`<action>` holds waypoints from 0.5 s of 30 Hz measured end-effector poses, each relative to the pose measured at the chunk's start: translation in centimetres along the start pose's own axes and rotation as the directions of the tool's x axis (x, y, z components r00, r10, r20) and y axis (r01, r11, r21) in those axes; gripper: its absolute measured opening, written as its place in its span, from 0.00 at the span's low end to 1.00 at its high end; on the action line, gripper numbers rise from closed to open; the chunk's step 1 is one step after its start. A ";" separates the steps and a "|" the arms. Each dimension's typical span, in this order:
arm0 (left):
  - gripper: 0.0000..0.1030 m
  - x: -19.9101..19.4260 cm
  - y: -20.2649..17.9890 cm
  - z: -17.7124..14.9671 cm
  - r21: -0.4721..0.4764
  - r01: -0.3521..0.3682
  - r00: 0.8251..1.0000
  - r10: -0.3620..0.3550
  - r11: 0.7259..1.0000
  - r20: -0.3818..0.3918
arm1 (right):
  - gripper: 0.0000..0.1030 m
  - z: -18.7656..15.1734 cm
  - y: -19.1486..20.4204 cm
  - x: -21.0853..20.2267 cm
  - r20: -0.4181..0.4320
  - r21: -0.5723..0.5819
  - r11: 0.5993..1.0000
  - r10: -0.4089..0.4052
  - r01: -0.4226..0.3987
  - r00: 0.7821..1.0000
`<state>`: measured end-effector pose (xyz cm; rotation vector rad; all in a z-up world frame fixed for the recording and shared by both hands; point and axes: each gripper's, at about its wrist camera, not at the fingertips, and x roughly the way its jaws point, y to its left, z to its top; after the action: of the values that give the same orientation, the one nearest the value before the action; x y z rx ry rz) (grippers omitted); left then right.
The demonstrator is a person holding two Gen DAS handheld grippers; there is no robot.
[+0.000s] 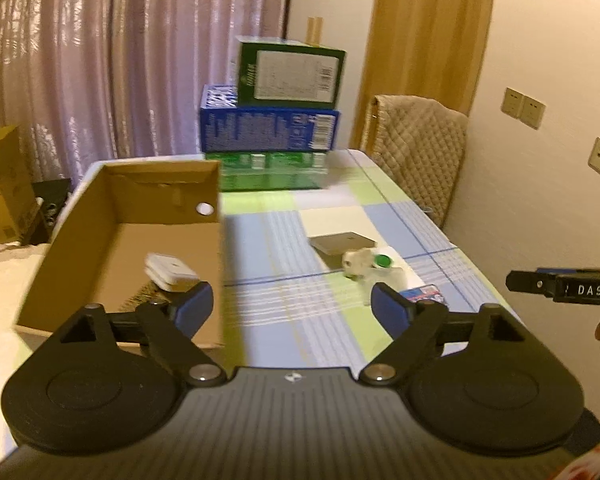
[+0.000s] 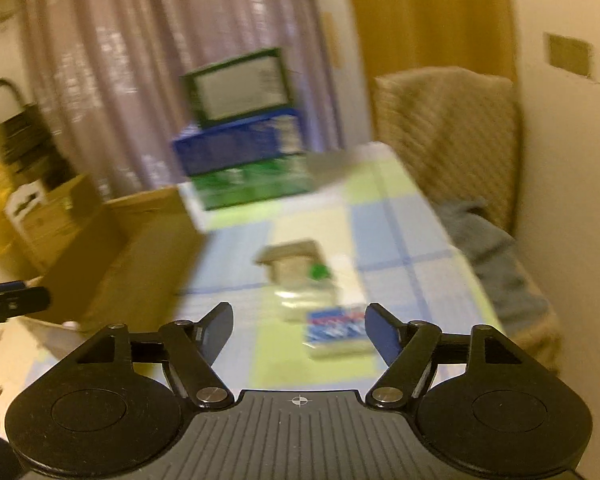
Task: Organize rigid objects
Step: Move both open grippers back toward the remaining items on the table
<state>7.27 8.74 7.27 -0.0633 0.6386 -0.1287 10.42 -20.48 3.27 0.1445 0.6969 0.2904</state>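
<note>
Your left gripper (image 1: 292, 308) has its fingers spread wide with nothing between them, and your right gripper (image 2: 299, 334) is likewise spread and empty. No earlier frame shows how either came to stand that way.

Just beyond your left gripper's left fingertip lies a white square object (image 1: 172, 274) on the floor of the open cardboard box (image 1: 72, 240) — one item that looks already sorted away. Just past the right fingertip of the same gripper sit a blue-and-red card pack (image 1: 422, 293) and a clear bottle with a green cap (image 1: 374, 266), lying on the checked tablecloth (image 1: 268, 232); a little further out is a flat grey box (image 1: 342, 242). In the blurred right wrist view that card pack lies nearly between your right gripper's fingers, just ahead of them.

Far ahead, three cartons (image 1: 272, 128) are stacked at the table's far end.

So I judge the task barely begun — one piece boxed, at least three loose.
</note>
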 end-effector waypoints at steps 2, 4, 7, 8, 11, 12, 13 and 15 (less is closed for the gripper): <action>0.84 0.7 -1.1 -0.3 -0.005 0.017 1.000 -0.017 1.000 -0.007 | 0.70 -0.5 -1.5 -0.4 -0.009 0.019 0.999 -0.027 0.028 1.000; 0.86 1.4 -2.0 -0.6 -0.004 0.029 0.999 -0.029 1.000 -0.015 | 0.71 -1.0 -2.7 -0.8 -0.017 0.038 0.998 -0.043 0.044 0.999; 0.87 2.4 -3.2 -0.9 -0.001 0.036 0.999 -0.036 0.999 -0.034 | 0.72 -1.7 -3.5 -0.9 -0.022 0.052 0.997 -0.055 0.056 0.998; 0.88 2.8 -3.6 -1.0 0.000 0.038 0.999 -0.038 0.999 -0.039 | 0.72 -1.9 -3.6 -0.9 -0.024 0.050 0.997 -0.058 0.059 0.998; 0.88 3.3 -4.3 -1.4 0.011 0.043 0.998 -0.043 0.999 -0.050 | 0.73 -2.1 -3.7 -0.8 -0.031 0.037 0.997 -0.064 0.065 0.997; 0.88 3.6 -4.6 -1.5 0.015 0.044 0.998 -0.043 0.999 -0.055 | 0.73 -2.2 -3.7 -0.7 -0.033 0.034 0.997 -0.064 0.065 0.997; 0.89 3.8 -4.7 -1.5 0.015 0.042 0.997 -0.041 0.999 -0.058 | 0.73 -2.2 -3.6 -0.6 -0.035 0.030 0.997 -0.063 0.064 0.997; 0.90 4.3 -4.9 -1.6 0.018 0.040 0.997 -0.039 0.999 -0.062 | 0.73 -2.3 -3.5 -0.3 -0.040 0.018 0.998 -0.060 0.061 0.997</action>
<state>9.22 3.27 3.93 -0.0539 0.6975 -0.1751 9.46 -23.79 0.93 0.1363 0.7418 0.2293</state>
